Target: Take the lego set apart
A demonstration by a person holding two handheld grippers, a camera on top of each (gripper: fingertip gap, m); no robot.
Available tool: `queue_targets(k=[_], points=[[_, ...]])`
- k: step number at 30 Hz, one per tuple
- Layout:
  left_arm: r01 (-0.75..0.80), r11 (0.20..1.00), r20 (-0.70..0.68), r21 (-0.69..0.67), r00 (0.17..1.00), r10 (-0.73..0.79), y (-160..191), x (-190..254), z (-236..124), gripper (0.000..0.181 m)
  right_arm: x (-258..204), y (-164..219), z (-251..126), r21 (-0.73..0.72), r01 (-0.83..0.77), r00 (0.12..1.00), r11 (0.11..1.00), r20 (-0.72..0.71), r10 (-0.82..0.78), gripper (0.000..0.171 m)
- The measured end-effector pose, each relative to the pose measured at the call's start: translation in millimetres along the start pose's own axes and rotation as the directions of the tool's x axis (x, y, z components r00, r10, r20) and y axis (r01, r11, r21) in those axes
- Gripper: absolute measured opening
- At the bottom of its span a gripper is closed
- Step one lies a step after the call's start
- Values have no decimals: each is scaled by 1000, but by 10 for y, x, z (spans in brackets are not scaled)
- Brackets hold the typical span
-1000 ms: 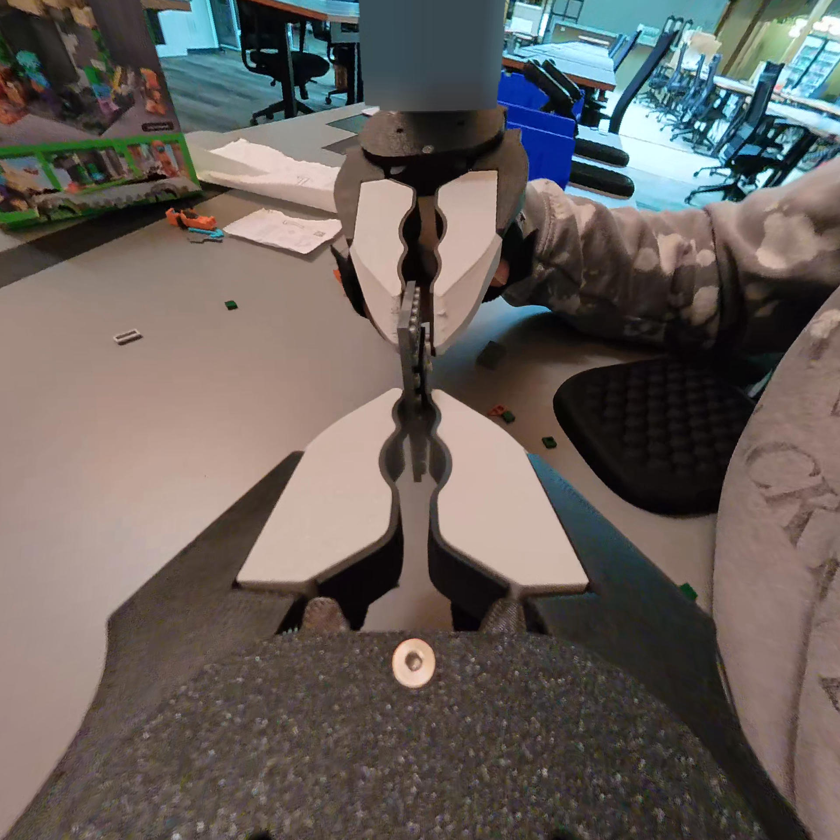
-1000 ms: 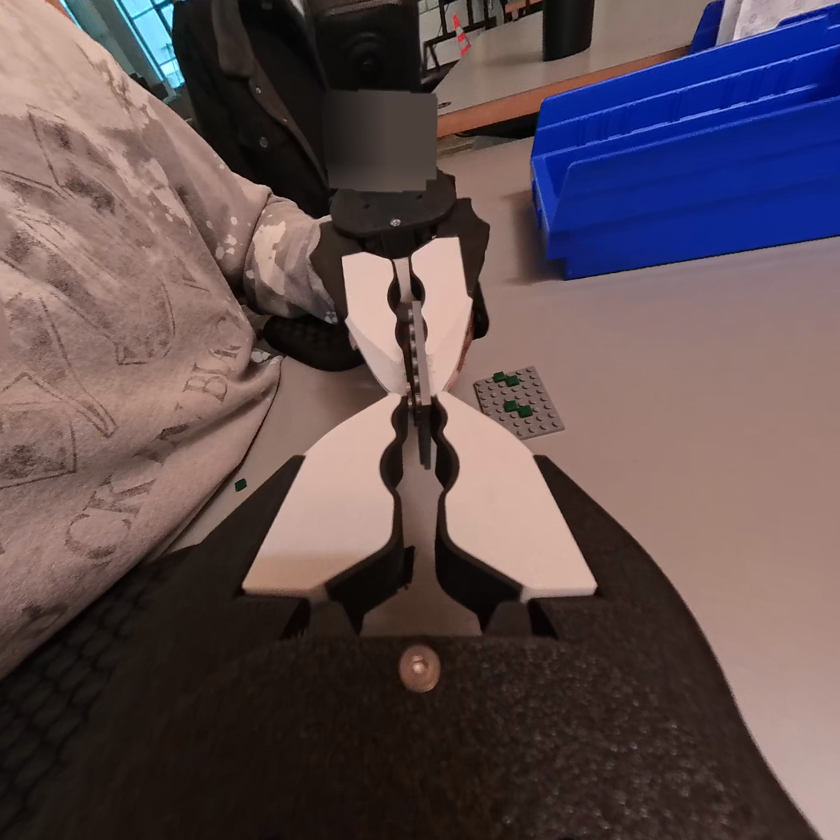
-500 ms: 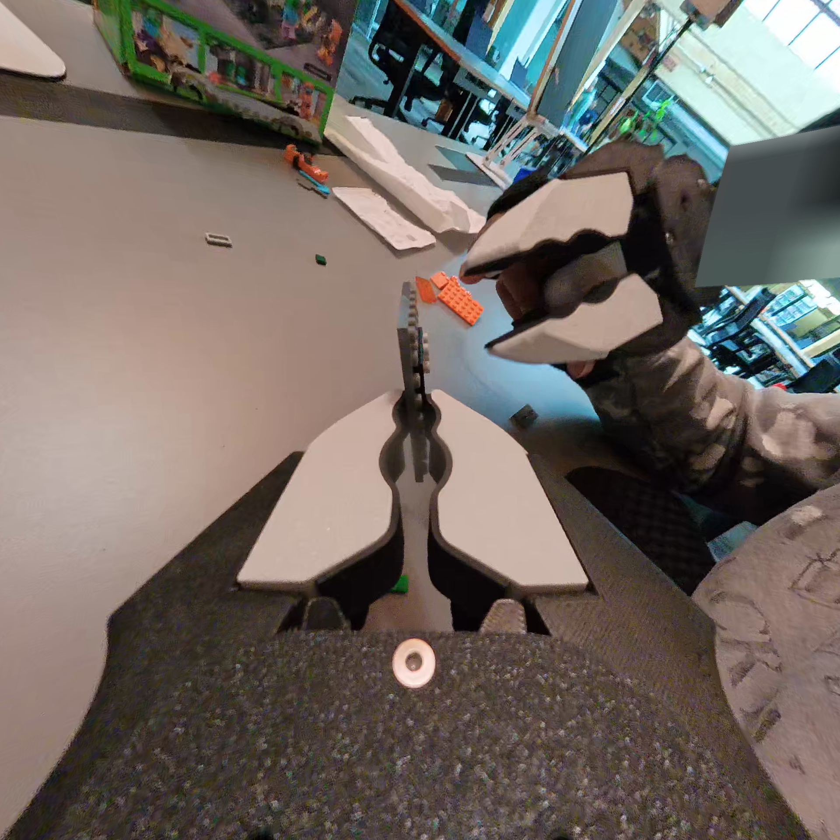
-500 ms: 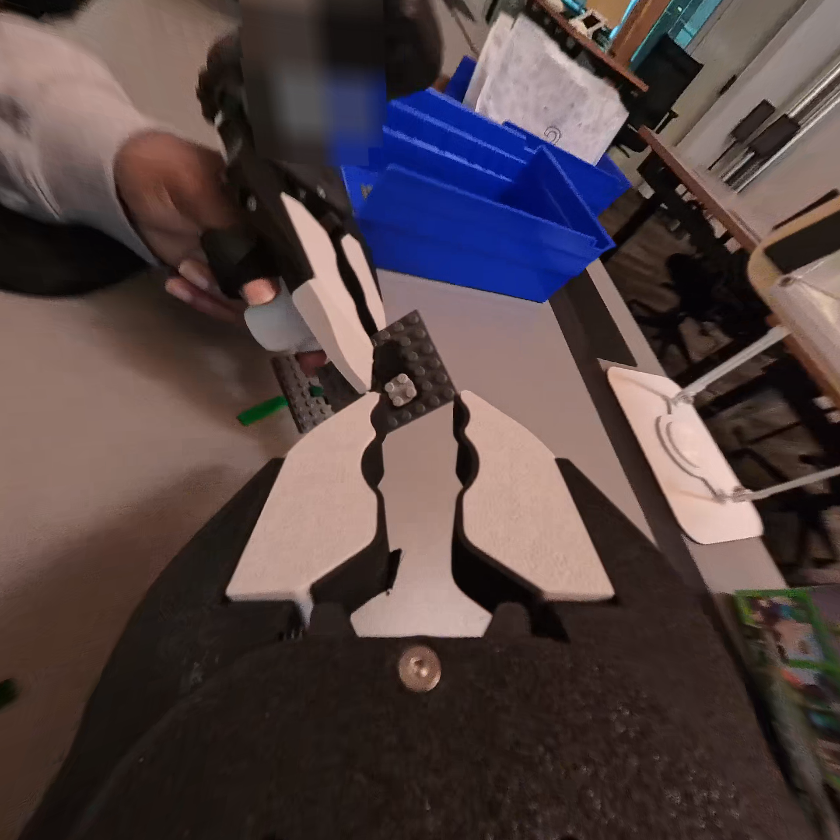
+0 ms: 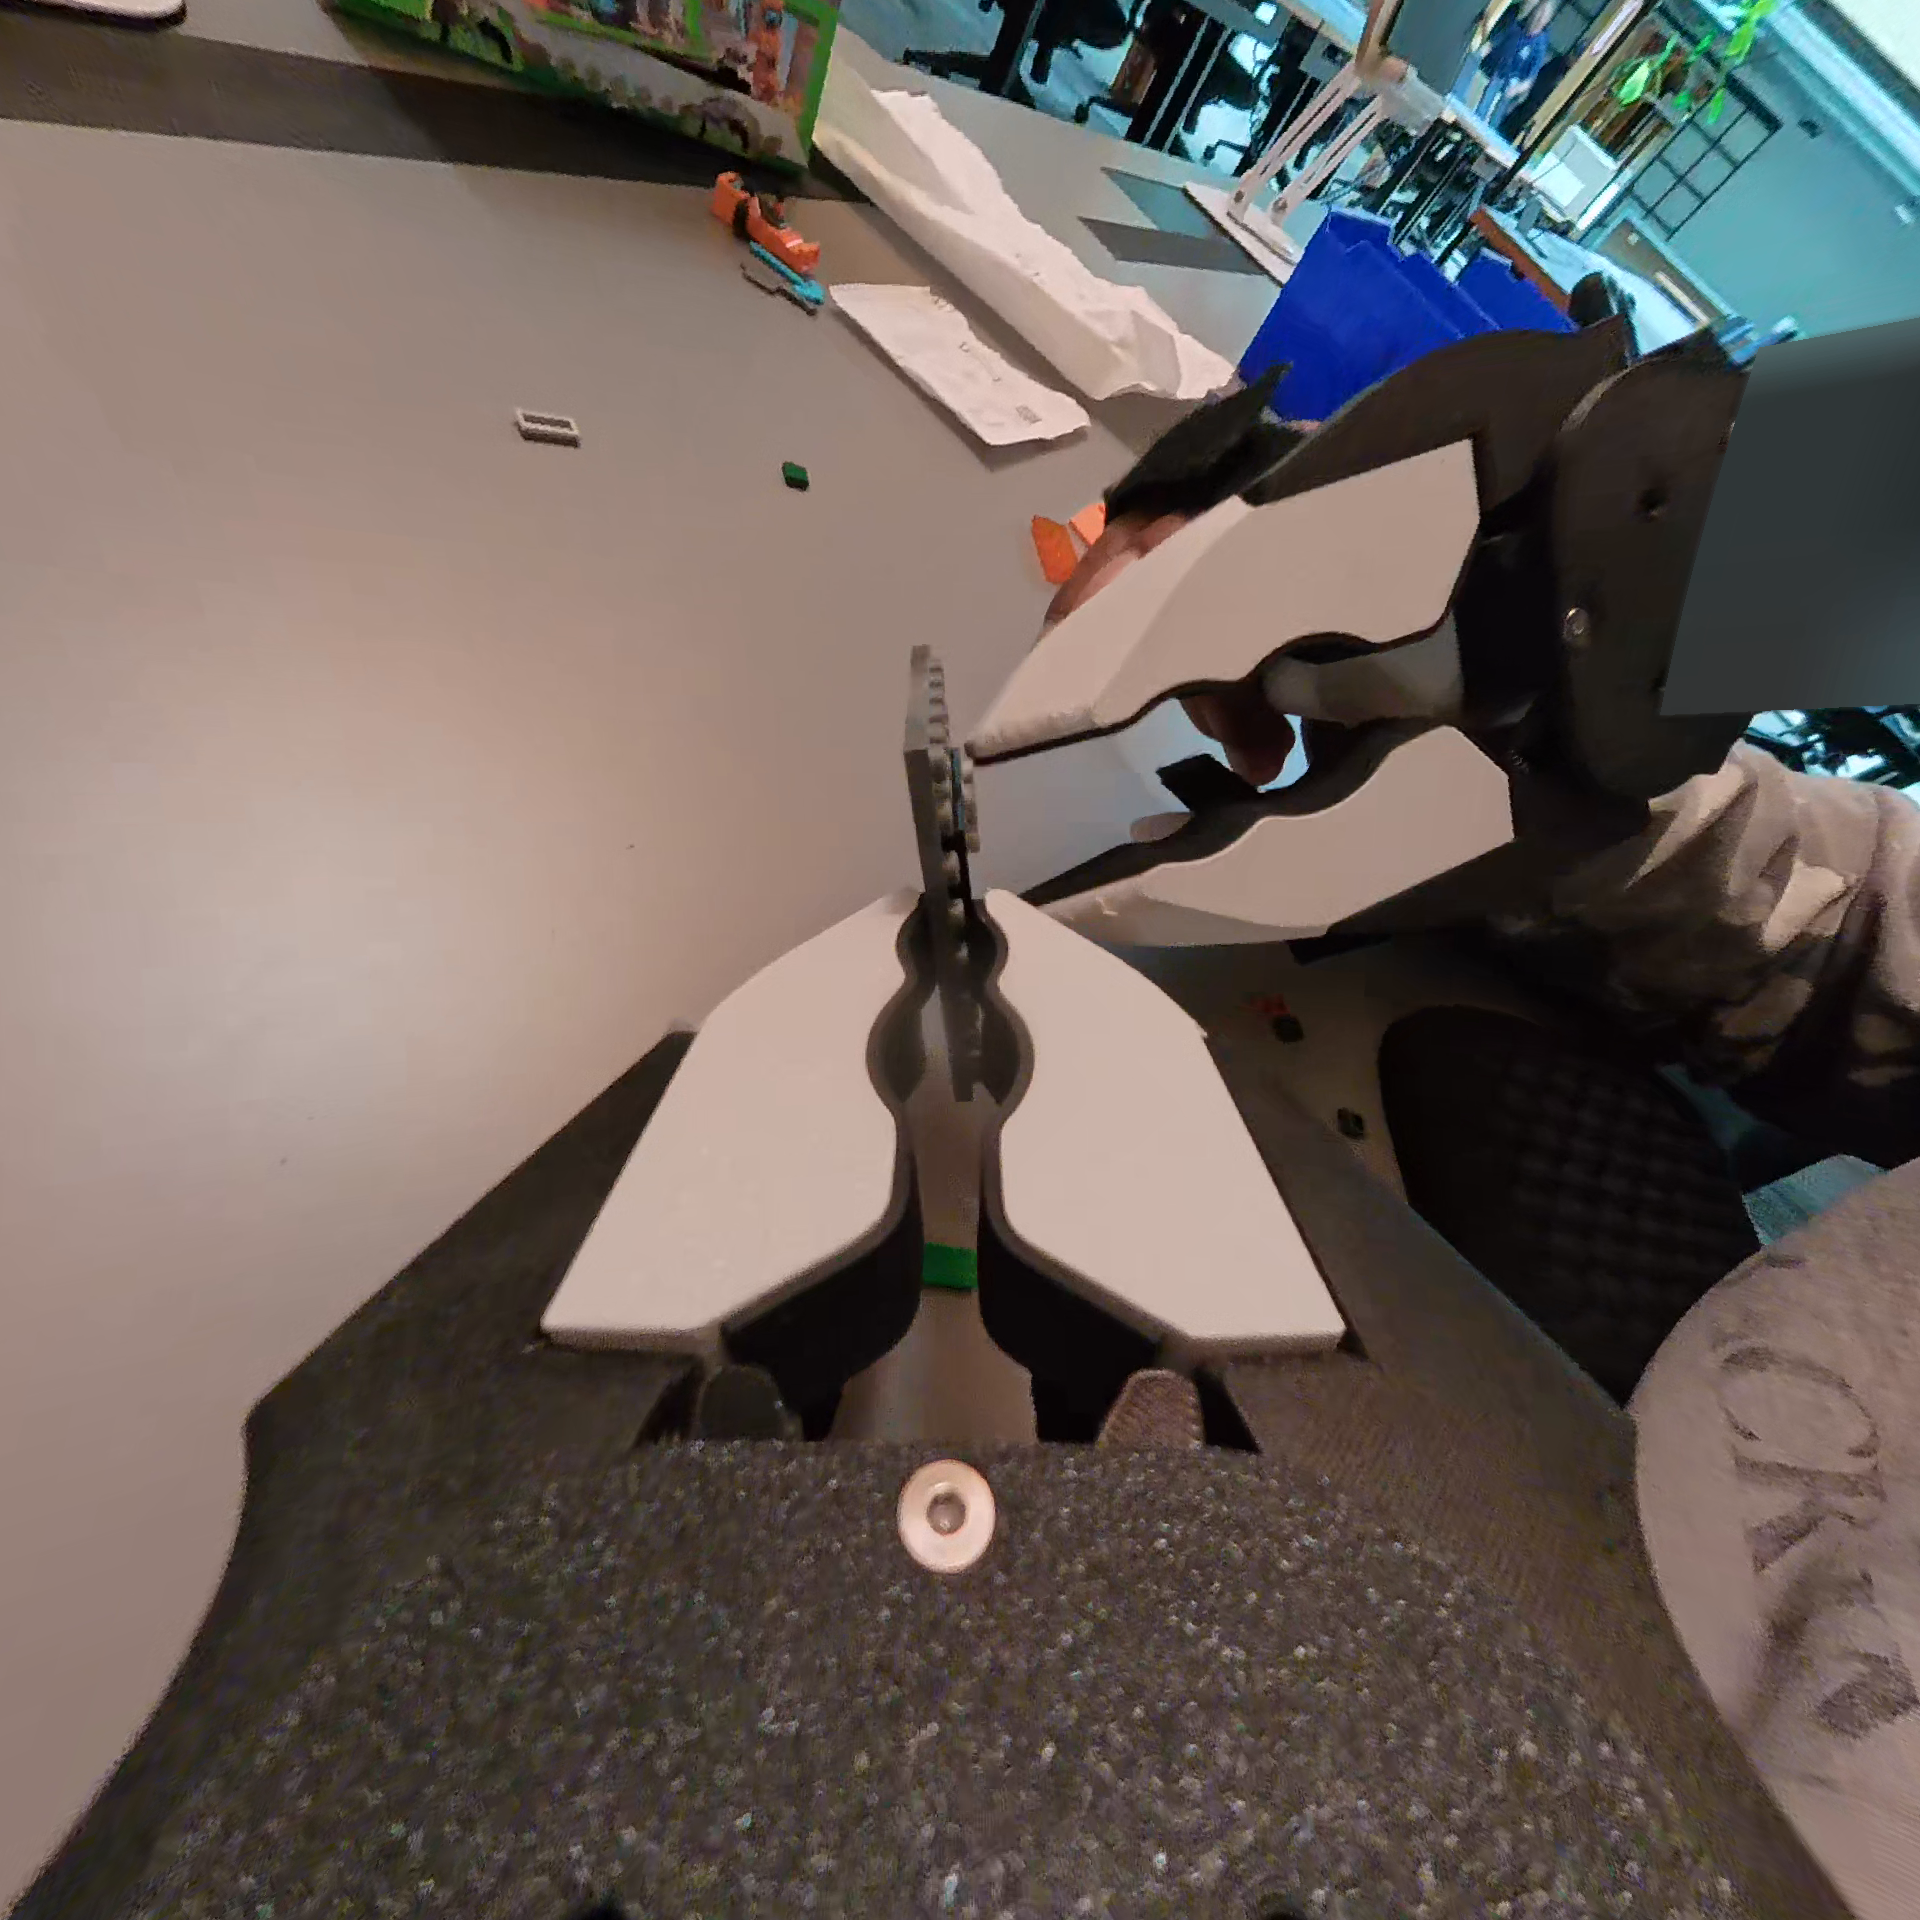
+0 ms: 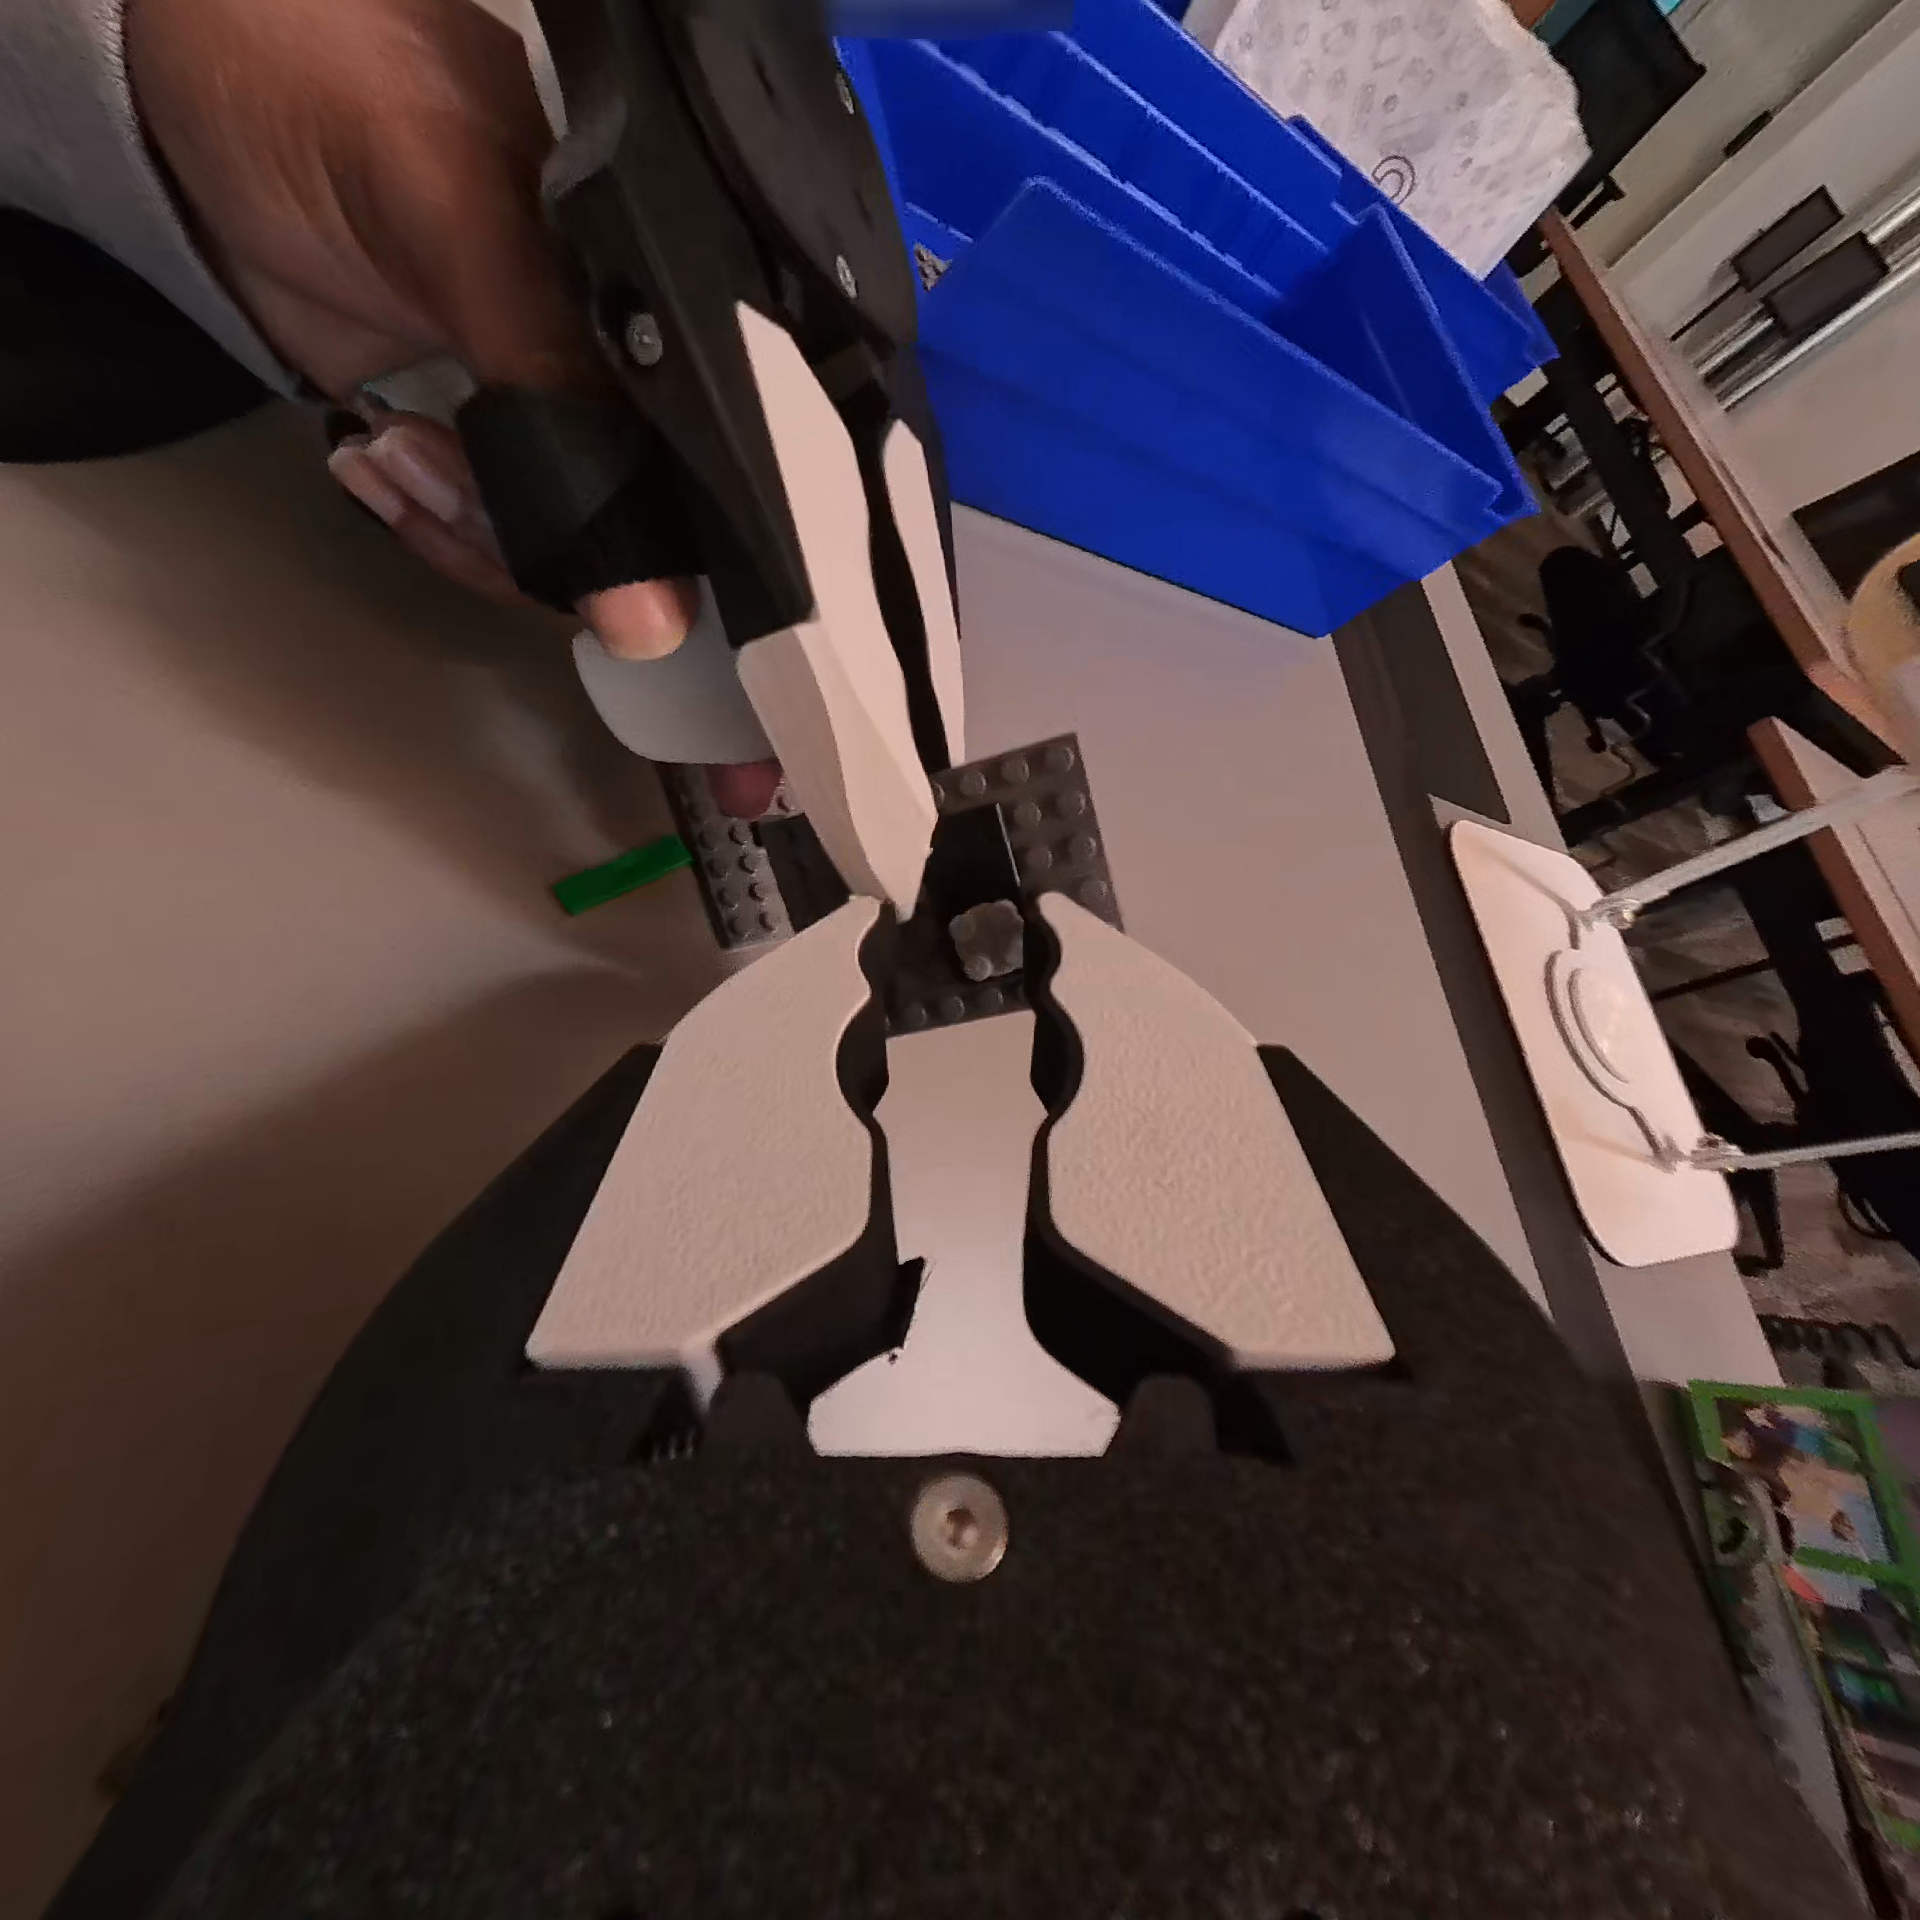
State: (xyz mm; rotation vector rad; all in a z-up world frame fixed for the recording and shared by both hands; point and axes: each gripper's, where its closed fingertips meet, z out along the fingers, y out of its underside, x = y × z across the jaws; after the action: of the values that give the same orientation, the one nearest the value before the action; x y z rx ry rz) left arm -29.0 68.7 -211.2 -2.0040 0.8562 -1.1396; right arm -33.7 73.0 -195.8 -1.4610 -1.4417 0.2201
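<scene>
Centrally in the left wrist view, the left tool [image 5: 948, 914] was clamped on the lower edge of a dark grey Lego plate [image 5: 940, 790], which stood on edge and rose straight up from between its white fingers [image 5: 790, 1132]. From the right of that frame the right tool [image 5: 997, 821] reached in sideways with its jaws parted, the upper fingertip touching the studded face of the plate near its top and the lower fingertip close beside the plate's base. In the right wrist view the same plate [image 6: 1049, 831] faced the camera at mid-frame, with a small grey piece [image 6: 982, 940] on its studs sitting in the gap between the right tool's [image 6: 961, 925] spread fingers, while the left tool [image 6: 914, 883] came down from the upper left, held by a hand [image 6: 374, 239]. A second grey plate [image 6: 743, 873] and a green brick [image 6: 621, 873] lay on the grey bench [image 5: 364, 675] at left of centre. Blue bins [image 6: 1174, 395] stood at the top of the frame. Orange pieces [image 5: 1065, 535], a small green piece [image 5: 796, 476], papers [image 5: 956, 358] and a Lego box [image 5: 623, 62] lay across the upper part of the left wrist view.
</scene>
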Motion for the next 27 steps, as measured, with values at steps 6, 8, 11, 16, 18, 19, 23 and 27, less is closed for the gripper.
queue_targets(k=[6, 8, 11, 16, 18, 19, 23, 27], points=[[1, 1000, -8, -5, 1000, -1, 19, 8, 17, 6, 57, 78, 3, -27, 8, 1000, 1000, -26, -9, 22], [-1, 1000, -9, -10, 1000, 1, 38, 10, 30, 6, 26, 78, 5, -28, 9, 1000, 1000, -9, -9, 23], [-3, 1000, -6, -16, 1000, 3, 51, -2, 39, 6, -9, 84, 18, -34, 15, 1000, 999, 2, -15, 23], [-17, 999, -15, -37, 1000, 16, 85, 16, 43, 6, -20, 110, 27, -36, 16, 1000, 999, 11, -16, 21], [-45, 998, -16, -50, 999, 44, 108, 29, 43, 6, -42, 121, 30, -30, 40, 999, 999, 18, -39, 19], [-60, 997, -12, -58, 998, 59, 115, 32, 41, 6, -55, 124, 36, -29, 57, 998, 998, 18, -56, 19], [-85, 993, 10, -86, 996, 86, 143, 28, 43, 6, -74, 130, 55, -44, 150, 988, 988, -14, -151, 19], [-39, 993, 43, -111, 998, 44, 155, -19, 38, 6, -127, 131, 103, -66, 255, 964, 965, -53, -259, 13]])
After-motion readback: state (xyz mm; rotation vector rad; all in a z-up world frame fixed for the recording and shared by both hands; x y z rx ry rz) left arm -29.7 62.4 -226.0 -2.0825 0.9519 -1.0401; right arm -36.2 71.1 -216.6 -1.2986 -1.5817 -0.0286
